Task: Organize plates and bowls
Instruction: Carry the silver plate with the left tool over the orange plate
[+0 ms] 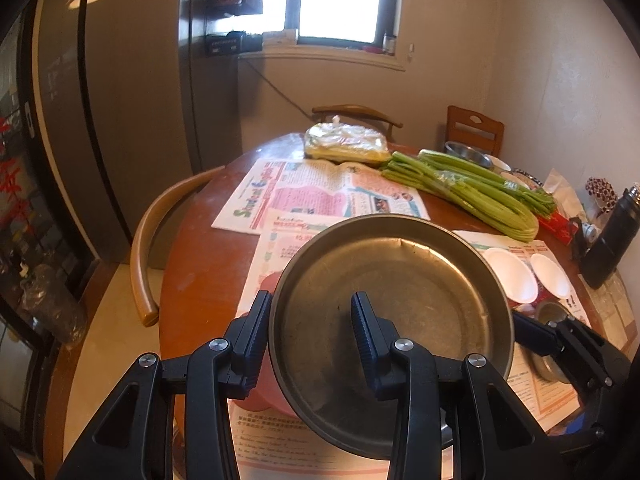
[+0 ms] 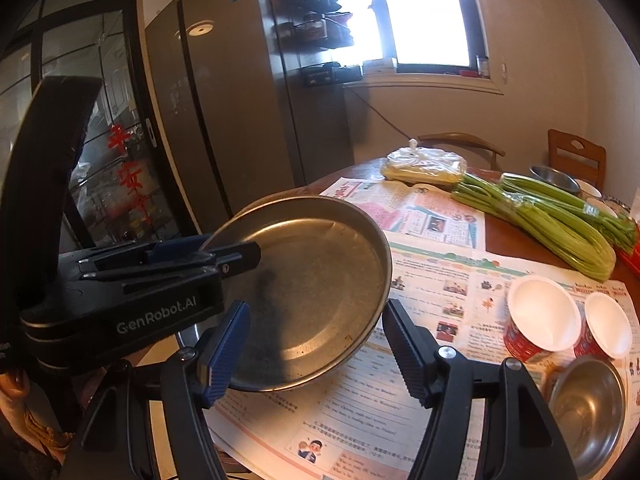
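Risks, listed left to right. Left gripper (image 1: 312, 320): clamped on the near rim of the metal plate (image 1: 400, 292), one finger outside the wall, one inside; the plate hangs tilted above the newspaper (image 2: 440, 292) on the round wooden table (image 1: 200, 280). A one-edge pinch on smooth steel is likely to let the plate pivot or slip, and it would land on the pink item (image 1: 260, 384) partly hidden beneath it. Right gripper (image 2: 316, 344): jaws apart, holding nothing, just beside the plate's near-right edge; a careless swing could knock the rim and loosen the other grip. Two paper cups (image 2: 544, 312), white inside and red outside, stand side by side to the right: light, easily toppled by a low pass of the plate. Small steel bowl (image 2: 588, 404), near right, close to the table edge: a push could send it off. Celery (image 2: 560, 232) and a far steel bowl (image 2: 554, 178) lie well apart from the action and look safe.
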The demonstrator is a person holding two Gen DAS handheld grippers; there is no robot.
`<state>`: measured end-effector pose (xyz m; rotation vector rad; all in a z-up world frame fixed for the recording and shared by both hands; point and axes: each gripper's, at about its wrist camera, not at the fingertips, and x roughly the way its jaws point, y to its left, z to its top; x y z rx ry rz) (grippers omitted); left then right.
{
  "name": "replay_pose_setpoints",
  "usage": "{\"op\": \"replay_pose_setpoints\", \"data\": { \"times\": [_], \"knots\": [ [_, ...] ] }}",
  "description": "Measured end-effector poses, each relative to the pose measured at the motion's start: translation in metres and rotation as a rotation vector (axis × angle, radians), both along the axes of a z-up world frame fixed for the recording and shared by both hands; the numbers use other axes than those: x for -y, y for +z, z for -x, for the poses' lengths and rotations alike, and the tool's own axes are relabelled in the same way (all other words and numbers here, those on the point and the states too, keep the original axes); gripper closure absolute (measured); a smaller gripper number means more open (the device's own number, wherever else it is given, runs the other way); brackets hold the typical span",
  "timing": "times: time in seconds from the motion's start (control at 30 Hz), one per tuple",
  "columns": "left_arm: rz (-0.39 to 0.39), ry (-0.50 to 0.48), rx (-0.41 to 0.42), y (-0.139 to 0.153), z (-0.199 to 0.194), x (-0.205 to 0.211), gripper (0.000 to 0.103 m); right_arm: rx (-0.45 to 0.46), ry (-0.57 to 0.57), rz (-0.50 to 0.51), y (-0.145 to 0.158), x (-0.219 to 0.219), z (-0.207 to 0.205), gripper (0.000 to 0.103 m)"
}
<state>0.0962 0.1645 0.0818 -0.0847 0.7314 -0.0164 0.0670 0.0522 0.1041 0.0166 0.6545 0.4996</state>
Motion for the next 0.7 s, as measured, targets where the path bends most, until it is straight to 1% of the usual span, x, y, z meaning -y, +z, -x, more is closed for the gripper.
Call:
{"op": "replay_pose_setpoints", "data": {
  "times": [0.2,0.37,0.7],
  "knots": [
    [0.008,0.016,-0.044,-0.020,-0.012,-0.009,0.062,-0.025,0.017,0.028,-0.015,-0.014,-0.011,0.034],
    [0.016,0.019,-0.084,-0.039,-0.023,-0.010,0.062,-0.065,0.024,0.048,-0.031,-0.018,-0.021,0.034],
    [-0.003,0.029,-0.125,-0.065,-0.038,-0.011,0.062,-0.112,0.028,0.072,-0.053,-0.022,-0.030,0.034]
  ]
}}
